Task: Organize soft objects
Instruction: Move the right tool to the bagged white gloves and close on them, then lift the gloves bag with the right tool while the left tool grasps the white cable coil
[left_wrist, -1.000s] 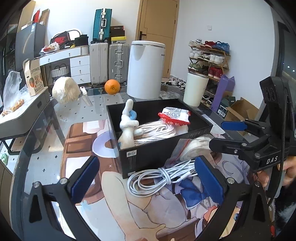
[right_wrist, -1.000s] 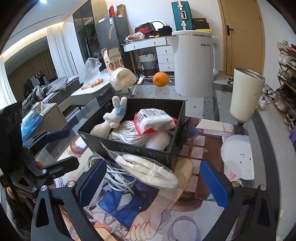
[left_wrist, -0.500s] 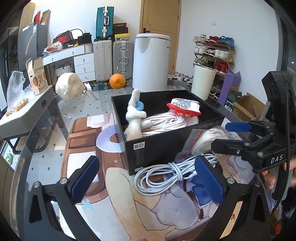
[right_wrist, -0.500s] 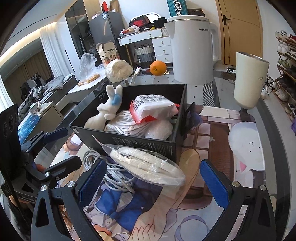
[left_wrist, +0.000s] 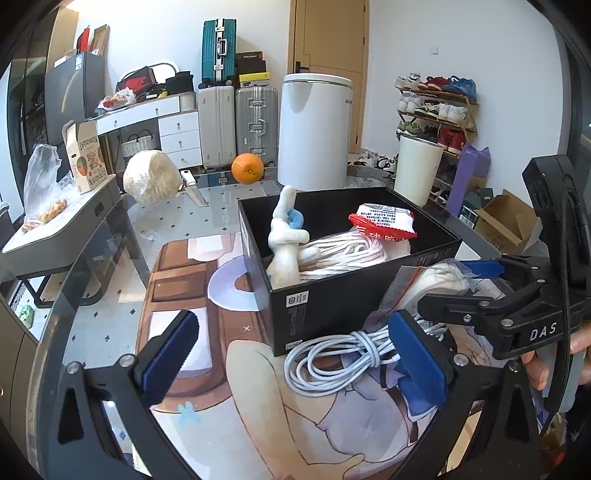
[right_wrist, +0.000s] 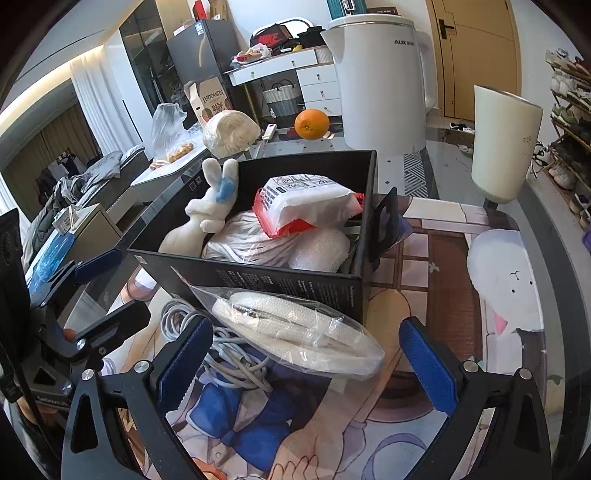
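Both views have closed in; right gripper (right_wrist: 303, 365), jaws apart like the left gripper (left_wrist: 295, 358), straddles the bagged rope (right_wrist: 295, 328), lying crosswise.

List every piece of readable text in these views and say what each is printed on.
"AUX": white kettle.
"DAS": right gripper, on its black body; jaws open.
"KUMQUAT": cardboard carton.
Red-and-white packet in the black box: print too small to read.
Box side labels: too blurred to read.
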